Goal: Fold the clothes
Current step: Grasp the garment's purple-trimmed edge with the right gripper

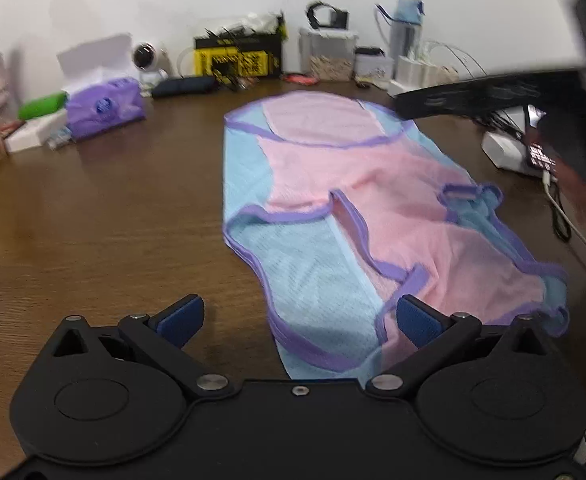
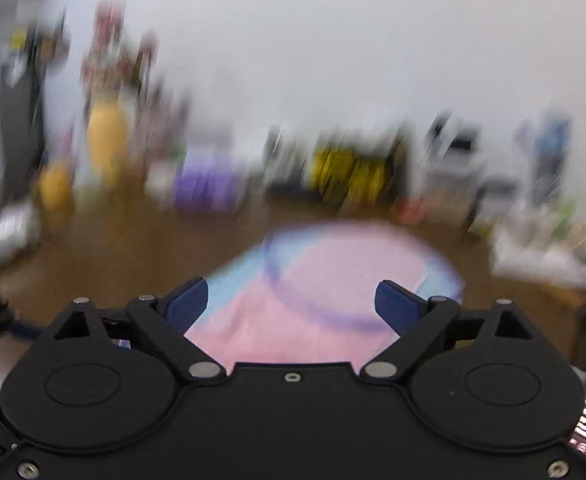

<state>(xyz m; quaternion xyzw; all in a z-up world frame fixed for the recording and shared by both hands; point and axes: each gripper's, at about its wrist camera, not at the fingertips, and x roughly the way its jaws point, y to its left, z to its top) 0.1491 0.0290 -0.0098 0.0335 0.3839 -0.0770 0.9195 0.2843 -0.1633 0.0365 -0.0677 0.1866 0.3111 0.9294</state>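
Left wrist view is the sharp one: pink-and-blue mesh garment [image 1: 353, 208] with purple trim lies spread on the brown table [image 1: 93, 216], roughly flat, long axis running away from the camera. One side looks already laid over (pink layer sits on top of blue, purple binding crossing mid-body), so judging from that, maybe a first fold is in; it is still long and loose, near end rumpled, so the lengthwise folds and final tidy look left to do. Left tongs [image 1: 301, 320] spread wide, holding nothing, low over the near end of the garment; right blue pad overlaps the purple edge in the picture, contact can't be confirmed.

Right wrist view is heavily motion-blurred. Right tongs [image 2: 291, 304] also wide apart and empty, garment [image 2: 333, 280] showing between and beyond the pads, the rounded purple-trimmed end in front.

Only the left view shows the full outline, the straps and loops on the right edge, and the clutter along the wall: purple tissue pack [image 1: 105, 108], yellow-black box [image 1: 237, 58], small white camera [image 1: 147, 64], plus a dark blurred device at far right (probably the other gripper, not certain). Right view adds only a closer look at one garment end, no usable detail
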